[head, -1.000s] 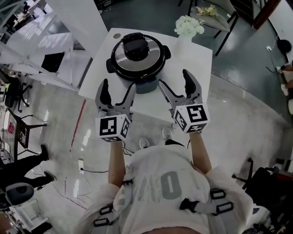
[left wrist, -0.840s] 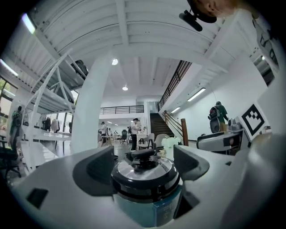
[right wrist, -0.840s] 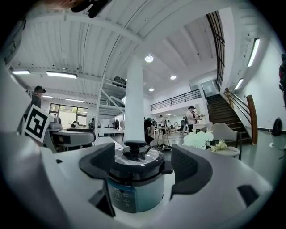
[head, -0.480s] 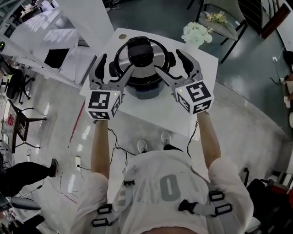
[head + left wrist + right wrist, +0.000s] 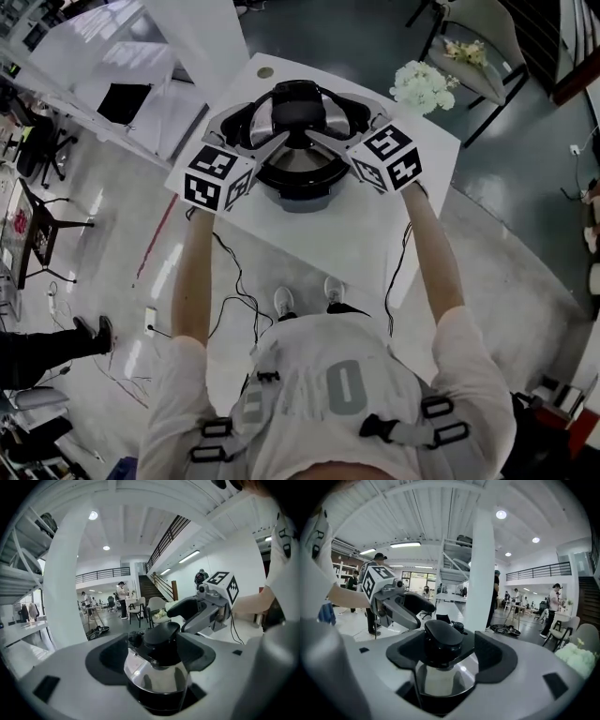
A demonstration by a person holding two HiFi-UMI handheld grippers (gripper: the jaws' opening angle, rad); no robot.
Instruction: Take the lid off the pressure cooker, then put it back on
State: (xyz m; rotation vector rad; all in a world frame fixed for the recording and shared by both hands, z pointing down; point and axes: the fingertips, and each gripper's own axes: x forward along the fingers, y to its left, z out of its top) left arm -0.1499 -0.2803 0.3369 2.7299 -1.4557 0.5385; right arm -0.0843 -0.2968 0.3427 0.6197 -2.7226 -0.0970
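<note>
The pressure cooker [image 5: 302, 178] stands on a white table [image 5: 375, 239], with its steel lid [image 5: 267, 120] and black knob [image 5: 298, 98] on top. My left gripper [image 5: 262, 127] reaches over the lid from the left and my right gripper [image 5: 337, 120] from the right. Each has the knob between its jaws. In the left gripper view the knob [image 5: 159, 637] sits between the pads [image 5: 108, 652] with a gap on both sides, and the right gripper view shows the same knob [image 5: 443, 637] the same way. Both pairs of jaws have just been closing and stand open around the knob.
A vase of white flowers [image 5: 424, 86] stands at the table's far right corner. A small round disc [image 5: 265, 72] lies at the far edge. A chair [image 5: 473, 42] is beyond the table, and a white column [image 5: 483, 573] rises close behind it. Cables trail on the floor.
Both grippers have moved from the table's front edge forward over the cooker and turned inward. Their jaws now straddle the lid knob and stand a little narrower.
</note>
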